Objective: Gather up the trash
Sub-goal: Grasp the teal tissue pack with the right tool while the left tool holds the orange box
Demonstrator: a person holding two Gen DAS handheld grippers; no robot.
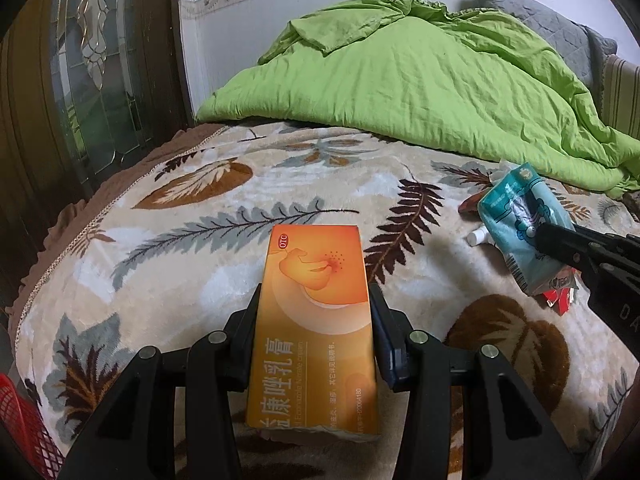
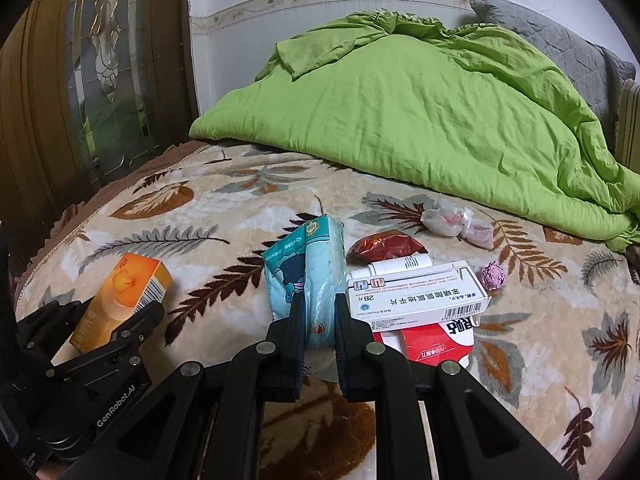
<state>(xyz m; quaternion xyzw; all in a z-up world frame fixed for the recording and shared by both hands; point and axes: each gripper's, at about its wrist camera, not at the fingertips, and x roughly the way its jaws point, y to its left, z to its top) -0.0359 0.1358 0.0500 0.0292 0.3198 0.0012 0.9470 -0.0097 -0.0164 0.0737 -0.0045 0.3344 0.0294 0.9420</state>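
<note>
leaf-print blanket [image 2: 240,216] — left tongs [image 1: 316,312] tight on orange box [image 1: 316,320], right tongs [image 2: 318,312] tight on blue tissue pack [image 2: 308,276]

I am counting two medicine boxes, orange [image 2: 120,300] and white [image 2: 416,300], one blue tissue pack [image 2: 308,272], one red packet [image 2: 432,344], one purple paper ball [image 2: 494,276]

Left claw [image 1: 314,320] clamped — right claw [image 2: 318,316] seemingly pinched too
</note>
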